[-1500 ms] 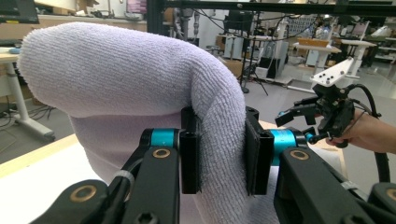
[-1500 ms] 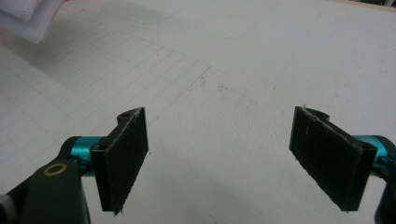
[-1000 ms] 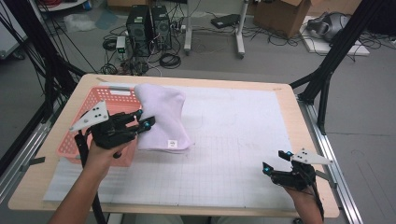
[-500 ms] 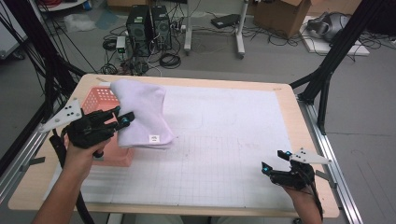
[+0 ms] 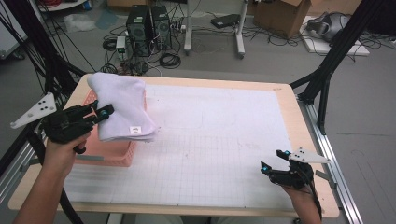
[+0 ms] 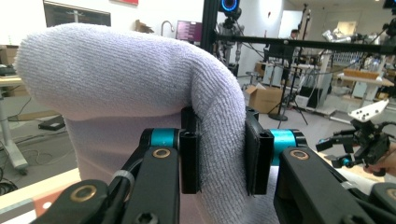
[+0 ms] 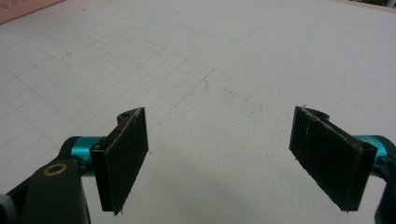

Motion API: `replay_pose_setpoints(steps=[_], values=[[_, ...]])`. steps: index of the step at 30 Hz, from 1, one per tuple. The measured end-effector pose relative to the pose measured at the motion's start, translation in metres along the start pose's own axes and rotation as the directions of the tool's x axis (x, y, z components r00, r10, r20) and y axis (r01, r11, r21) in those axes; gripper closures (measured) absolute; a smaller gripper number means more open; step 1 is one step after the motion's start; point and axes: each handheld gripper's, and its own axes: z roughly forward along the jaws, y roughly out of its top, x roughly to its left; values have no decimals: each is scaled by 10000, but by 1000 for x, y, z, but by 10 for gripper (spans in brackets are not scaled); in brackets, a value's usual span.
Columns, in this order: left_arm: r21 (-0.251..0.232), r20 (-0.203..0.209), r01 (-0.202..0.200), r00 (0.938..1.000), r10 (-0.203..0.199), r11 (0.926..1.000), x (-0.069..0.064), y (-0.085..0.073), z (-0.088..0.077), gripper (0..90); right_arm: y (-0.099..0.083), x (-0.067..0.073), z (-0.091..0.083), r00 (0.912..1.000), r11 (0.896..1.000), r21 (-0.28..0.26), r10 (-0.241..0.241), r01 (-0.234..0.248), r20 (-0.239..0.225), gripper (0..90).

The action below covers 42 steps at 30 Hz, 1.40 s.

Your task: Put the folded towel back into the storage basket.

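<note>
Gripping a folded lilac towel (image 5: pixel 122 106), the left tool (image 5: pixel 103 113) holds it lengthwise near-to-far above a pink basket (image 5: pixel 109 151) at the tabletop's (image 5: pixel 224 140) left edge; right tool (image 5: pixel 273 163) open, near right.

Pretty typical lab space here. The table (image 5: pixel 289 100) has a light wood top with a white gridded mat (image 5: pixel 219 140) covering most of it. Floor (image 5: pixel 280 60) is grey and kind of a mess, cables snaking everywhere. Two black PC towers (image 5: pixel 149 25) sit on it behind the table, next to the white legs of a stand (image 5: pixel 239 32). Cardboard box (image 5: pixel 279 14) off at the back right. Black tripod-style struts (image 5: pixel 334 56) frame both sides. From the left gripper view it's a bright room with white walls, a wall screen (image 6: pixel 77 16) and more benches farther off.
</note>
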Motion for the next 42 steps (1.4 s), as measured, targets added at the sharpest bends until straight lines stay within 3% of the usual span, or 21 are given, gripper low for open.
replay_pose_setpoints(steps=[15,32,42], values=[[-121,-388,-132,9992,127,9998,20,10,-30,720,2,1,2,10000,10000,19,-22,22,9,185],[-151,-1059,95,9943,-111,9998,49,1,-64,720,2,1,4,10000,10000,46,-57,56,60,184],[-89,-1187,237,9926,-246,9997,63,-9,-74,720,2,3,6,9999,9999,91,-90,90,78,184]])
